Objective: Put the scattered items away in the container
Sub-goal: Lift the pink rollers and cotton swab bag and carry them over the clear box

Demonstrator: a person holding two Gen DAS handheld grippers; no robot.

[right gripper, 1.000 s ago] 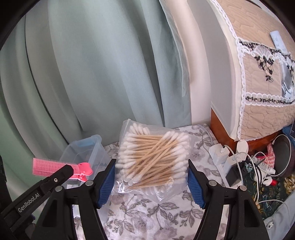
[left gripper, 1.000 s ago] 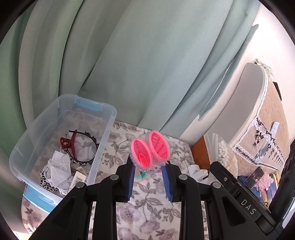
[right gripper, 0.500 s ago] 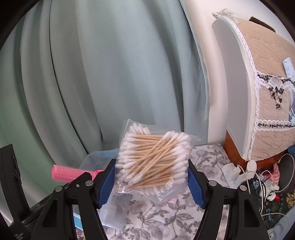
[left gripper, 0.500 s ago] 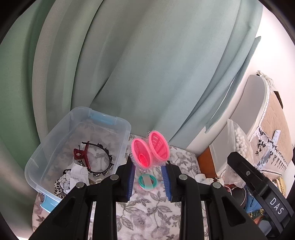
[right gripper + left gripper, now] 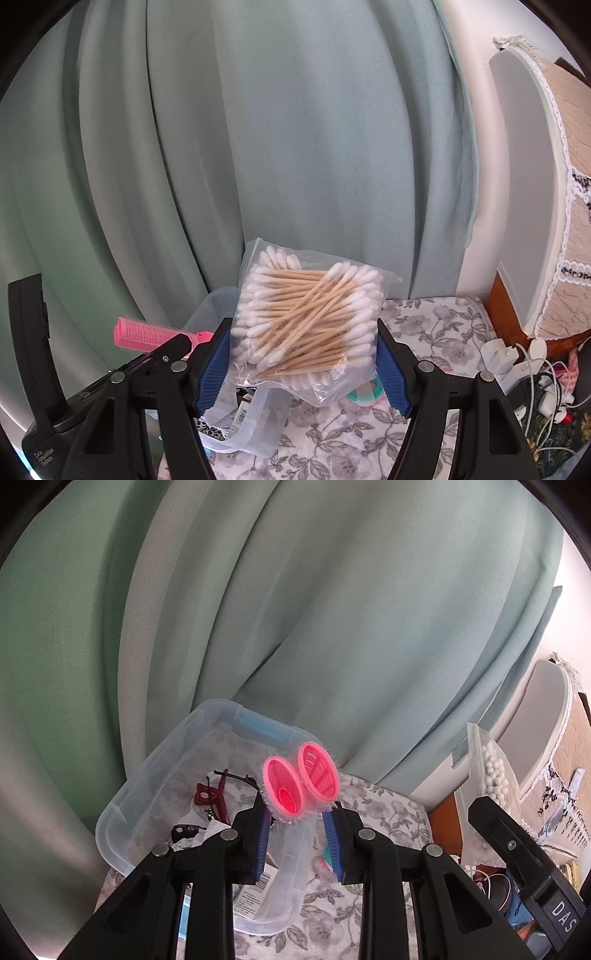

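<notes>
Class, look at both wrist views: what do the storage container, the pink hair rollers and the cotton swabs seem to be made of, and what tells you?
Container: clear, glossy plastic; its contents show through the wall.
Hair rollers: bright pink plastic, probably rigid; slotted mesh with fine bristles.
Cotton swabs: tan sticks, likely wood or bamboo, with matte white, seemingly cotton tips, in a crinkly clear bag.

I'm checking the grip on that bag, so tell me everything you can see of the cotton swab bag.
The cotton swab bag is a clear, crinkly plastic pouch packed with wooden-stemmed, white-tipped swabs lying crisscross. It is lifted above the floral cloth, standing roughly upright, its flat face to the right wrist camera. The right hand-held gripper clamps it at both side edges with its blue pads; nothing else visibly touches it.
</notes>
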